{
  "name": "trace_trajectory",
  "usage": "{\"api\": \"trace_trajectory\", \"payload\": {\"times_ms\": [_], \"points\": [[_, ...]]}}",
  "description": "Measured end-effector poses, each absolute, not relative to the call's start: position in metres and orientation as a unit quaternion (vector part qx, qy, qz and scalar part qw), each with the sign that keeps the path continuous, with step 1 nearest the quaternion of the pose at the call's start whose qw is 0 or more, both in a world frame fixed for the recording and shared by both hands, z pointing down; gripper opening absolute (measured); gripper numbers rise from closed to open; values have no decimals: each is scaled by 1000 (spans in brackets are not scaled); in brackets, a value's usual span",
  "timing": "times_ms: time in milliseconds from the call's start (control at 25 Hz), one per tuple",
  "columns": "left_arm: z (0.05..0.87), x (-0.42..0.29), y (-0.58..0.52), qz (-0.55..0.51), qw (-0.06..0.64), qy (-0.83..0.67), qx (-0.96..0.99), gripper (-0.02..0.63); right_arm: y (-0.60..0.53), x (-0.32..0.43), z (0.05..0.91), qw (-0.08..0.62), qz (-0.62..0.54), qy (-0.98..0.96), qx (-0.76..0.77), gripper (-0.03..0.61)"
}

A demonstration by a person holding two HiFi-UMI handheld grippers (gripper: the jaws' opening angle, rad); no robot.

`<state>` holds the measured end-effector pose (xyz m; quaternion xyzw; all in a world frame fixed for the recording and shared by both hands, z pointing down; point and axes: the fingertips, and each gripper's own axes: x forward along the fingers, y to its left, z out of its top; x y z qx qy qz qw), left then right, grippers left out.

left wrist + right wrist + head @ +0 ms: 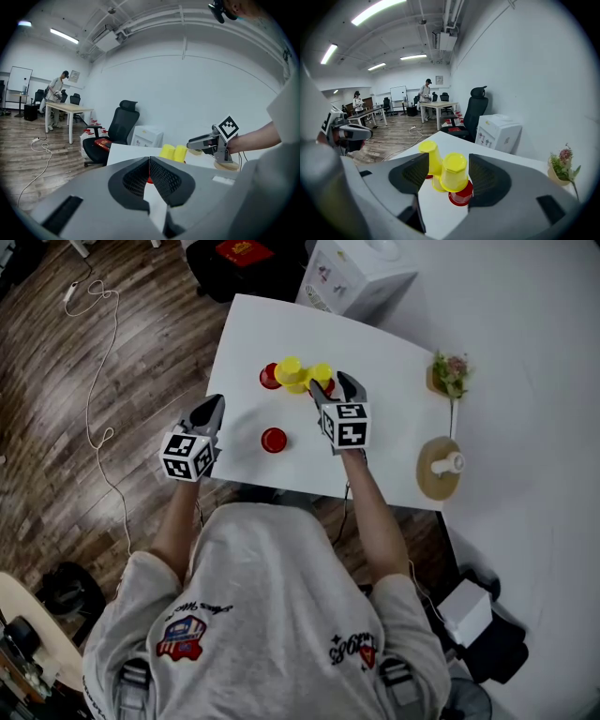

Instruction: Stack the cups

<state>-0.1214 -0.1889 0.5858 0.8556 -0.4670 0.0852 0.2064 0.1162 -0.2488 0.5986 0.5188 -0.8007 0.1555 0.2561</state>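
Right claw (448, 159) is up at the cluster of cups on the white counter (375, 352), jaws spread wide on either side of an upturned yellow cup (454, 172) with daylight on both sides, so nothing is gripped. That yellow cup sits capped over a red cup (461, 196). Just to its left a second yellow cup (431, 157) leans at a tilt, with another red cup (269, 377) behind it. Left claw (149, 159) hangs back at the near left edge of the counter, jaws pressed together and empty. One lone red cup (274, 440) stands well apart from the cluster, nearer the person. I'd call this mid-stack, with the pile only partly built. Next up, by my read: close squarely on the yellow cup's walls without nudging the leaning one, or go fetch that stray red cup and bring it in upright over the pile
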Motion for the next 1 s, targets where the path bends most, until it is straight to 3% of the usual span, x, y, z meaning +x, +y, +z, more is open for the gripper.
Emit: {"api": "trace_trajectory", "payload": {"times_ms": [480,1000], "points": [[572,-120,-120,79,203,-489,845,6,-171,90,589,242,153,-832,476,263],[574,-144,-48,81,205,-525,822,6,-85,25,644,294,157,-863,379,265]]}}
